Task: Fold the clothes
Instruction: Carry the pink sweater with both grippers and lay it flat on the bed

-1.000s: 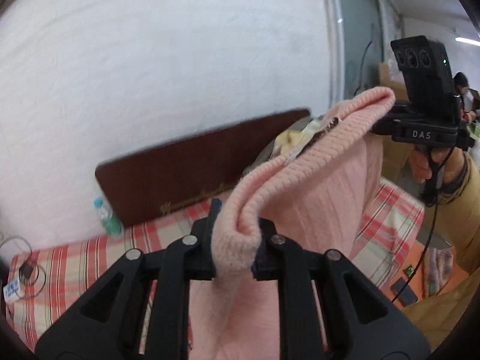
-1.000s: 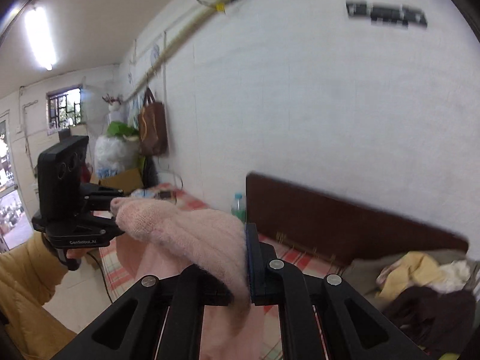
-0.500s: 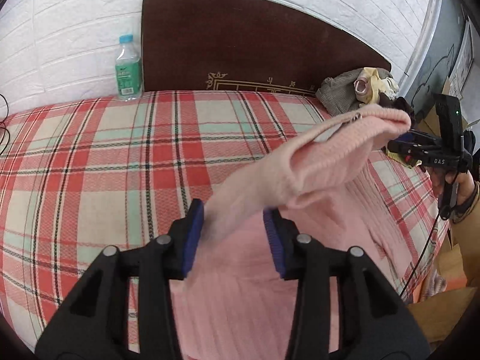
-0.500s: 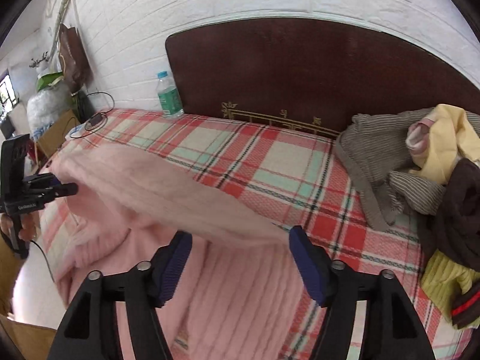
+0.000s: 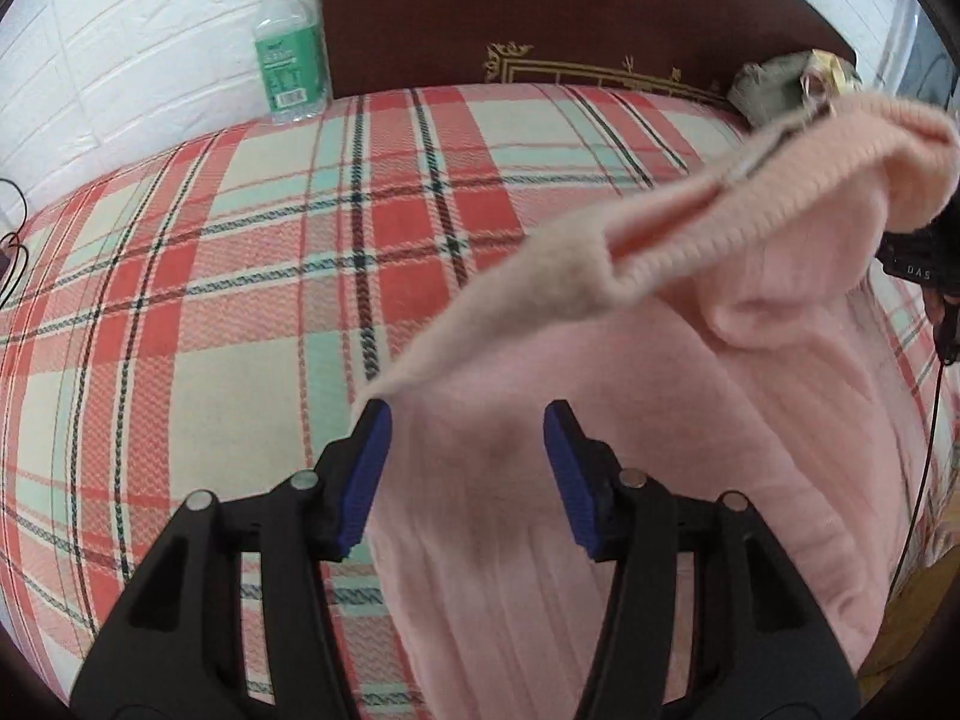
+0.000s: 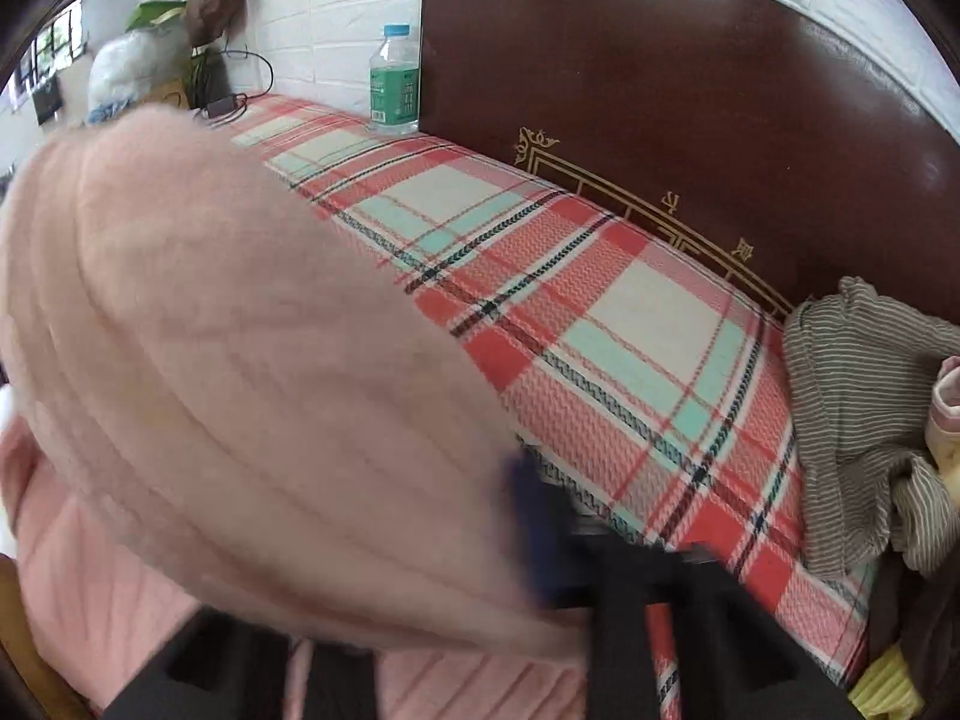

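A pink knitted sweater [image 5: 690, 420] lies on the plaid bed [image 5: 240, 300]; its upper edge is still in the air, falling. My left gripper [image 5: 465, 468] is open over the sweater, with a corner of the knit brushing its left pad [image 5: 366, 468]. In the right wrist view the sweater [image 6: 240, 360] billows across the gripper and hides its left finger; only the right blue pad [image 6: 528, 528] shows, blurred. The right gripper body [image 5: 918, 264] shows at the right edge of the left wrist view, behind the pink fold.
A dark wooden headboard [image 6: 660, 90] and a white brick wall [image 5: 120, 60] stand behind the bed. A green-labelled water bottle [image 5: 291, 54] stands by the headboard. A pile of other clothes [image 6: 870, 420] lies at the bed's right end. Cables [image 6: 228, 102] lie far left.
Both grippers came down from in front of the wall toward the bed and opened. The sweater, held up a second ago, now drops onto the plaid cover.
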The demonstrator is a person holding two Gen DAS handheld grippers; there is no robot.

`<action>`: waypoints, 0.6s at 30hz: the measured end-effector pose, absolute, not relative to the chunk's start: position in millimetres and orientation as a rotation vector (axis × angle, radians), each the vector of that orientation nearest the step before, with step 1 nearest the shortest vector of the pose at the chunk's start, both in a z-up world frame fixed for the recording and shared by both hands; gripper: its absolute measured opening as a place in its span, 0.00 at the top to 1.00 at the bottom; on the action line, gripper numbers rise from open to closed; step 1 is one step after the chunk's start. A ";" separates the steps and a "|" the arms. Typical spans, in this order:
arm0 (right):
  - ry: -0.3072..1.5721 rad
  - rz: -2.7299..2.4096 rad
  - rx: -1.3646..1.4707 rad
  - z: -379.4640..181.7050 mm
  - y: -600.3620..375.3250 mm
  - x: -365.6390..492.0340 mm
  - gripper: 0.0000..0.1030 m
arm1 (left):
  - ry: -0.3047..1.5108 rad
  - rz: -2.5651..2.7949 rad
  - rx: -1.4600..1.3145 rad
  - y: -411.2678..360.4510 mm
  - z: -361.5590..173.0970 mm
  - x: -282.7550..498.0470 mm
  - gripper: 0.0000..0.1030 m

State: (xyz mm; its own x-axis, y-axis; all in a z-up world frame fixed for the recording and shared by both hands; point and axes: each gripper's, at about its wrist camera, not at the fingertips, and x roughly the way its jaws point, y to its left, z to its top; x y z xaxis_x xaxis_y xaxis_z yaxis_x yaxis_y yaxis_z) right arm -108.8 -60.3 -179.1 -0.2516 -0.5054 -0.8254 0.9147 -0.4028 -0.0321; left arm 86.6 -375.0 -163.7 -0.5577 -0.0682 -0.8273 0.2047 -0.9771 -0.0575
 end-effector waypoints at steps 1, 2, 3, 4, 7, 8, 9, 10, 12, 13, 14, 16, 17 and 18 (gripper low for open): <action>0.564 -1.806 0.955 -170.8 -56.2 -115.8 0.92 | 0.246 -2.645 1.365 -381.9 -158.9 90.3 0.46; 0.460 -1.788 0.966 -158.1 -48.8 -123.0 0.93 | 0.236 -2.646 1.349 -386.2 -155.9 93.8 0.46; 0.391 -1.786 0.967 -147.3 -41.8 -129.9 0.93 | 0.210 -2.641 1.353 -388.4 -156.0 95.2 0.46; 0.323 -1.784 0.966 -136.7 -34.7 -136.8 0.93 | 0.178 -2.633 1.377 -390.0 -158.5 94.9 0.41; 0.196 -1.798 1.016 -114.6 -16.4 -159.9 0.93 | 0.109 -2.611 1.482 -386.7 -173.9 86.4 0.21; 0.157 -1.808 1.040 -110.2 -11.3 -168.2 0.94 | 0.100 -2.612 1.511 -385.1 -178.5 83.1 0.21; 0.111 -1.817 1.064 -106.5 -4.9 -175.6 0.94 | 0.115 -2.634 1.524 -383.3 -180.6 79.4 0.21; 0.083 -1.827 1.072 -104.9 -0.3 -182.0 0.94 | 0.129 -2.656 1.537 -381.1 -182.4 75.3 0.21; 0.050 -1.849 1.119 -109.4 9.3 -193.2 0.94 | 0.139 -2.700 1.556 -374.4 -183.9 64.3 0.24; 0.024 -1.856 1.164 -116.3 12.4 -200.1 0.93 | 0.126 -2.719 1.574 -369.9 -184.8 58.7 0.46; 0.014 -1.862 1.208 -124.6 15.4 -205.8 0.93 | 0.111 -2.734 1.591 -365.4 -185.0 53.1 0.62; -0.020 -1.860 1.234 -130.6 18.0 -214.4 0.93 | 0.064 -2.742 1.619 -357.0 -181.8 42.7 0.86; -0.038 -1.859 1.246 -133.5 19.2 -218.6 0.93 | 0.043 -2.743 1.624 -354.4 -178.6 37.1 0.88; -0.055 -1.857 1.257 -136.3 20.5 -222.8 0.93 | 0.025 -2.735 1.602 -356.2 -171.3 30.7 0.89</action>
